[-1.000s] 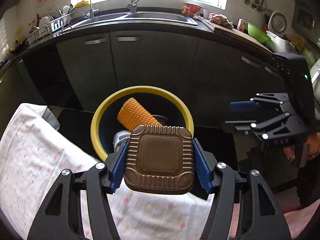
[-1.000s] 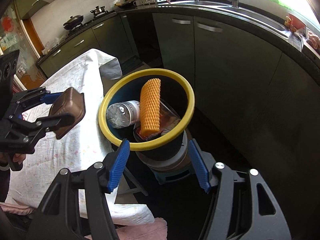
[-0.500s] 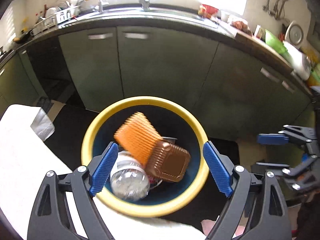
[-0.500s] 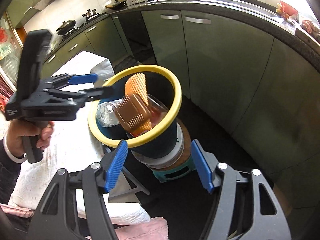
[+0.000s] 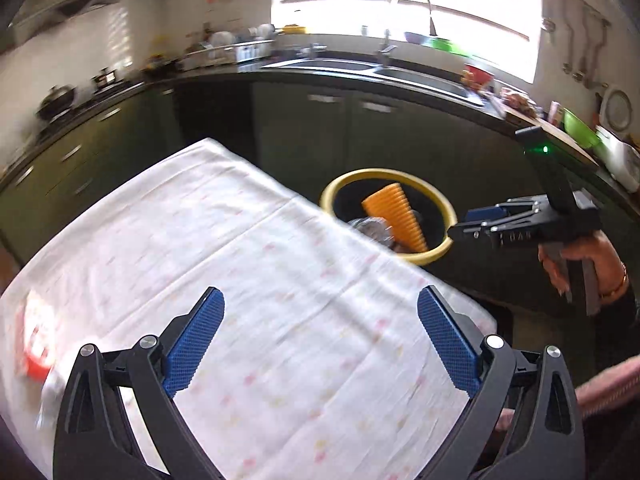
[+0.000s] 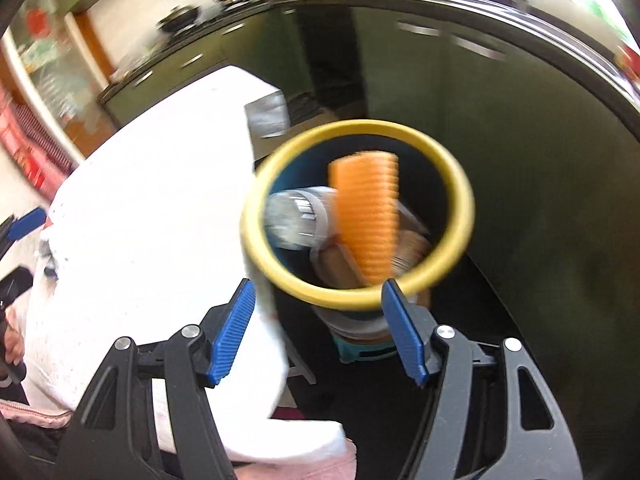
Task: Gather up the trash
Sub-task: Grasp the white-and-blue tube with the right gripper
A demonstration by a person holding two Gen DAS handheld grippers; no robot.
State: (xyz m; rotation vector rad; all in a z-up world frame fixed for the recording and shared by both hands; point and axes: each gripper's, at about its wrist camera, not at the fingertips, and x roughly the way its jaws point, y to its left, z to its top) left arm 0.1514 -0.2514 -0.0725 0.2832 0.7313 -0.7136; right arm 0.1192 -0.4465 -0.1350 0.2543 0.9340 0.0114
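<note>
Left gripper [image 5: 320, 344] pitched downward, jaws opening wide, nothing between. Right gripper [image 6: 318, 330] at three o'clock of it, tilted down, jaws apart, empty, hand [image 5: 584, 256] gripping handle.

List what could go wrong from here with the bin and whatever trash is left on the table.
1. The tall orange ribbed piece pokes up past the yellow-rimmed bin's rim; another drop may bounce off it or tip it out.
2. The red-and-white wrapper lies near the white tablecloth's edge; the opening, empty left tongs could nudge it off.
3. The empty right tongs hover by the rim and could knock the bin.
</note>
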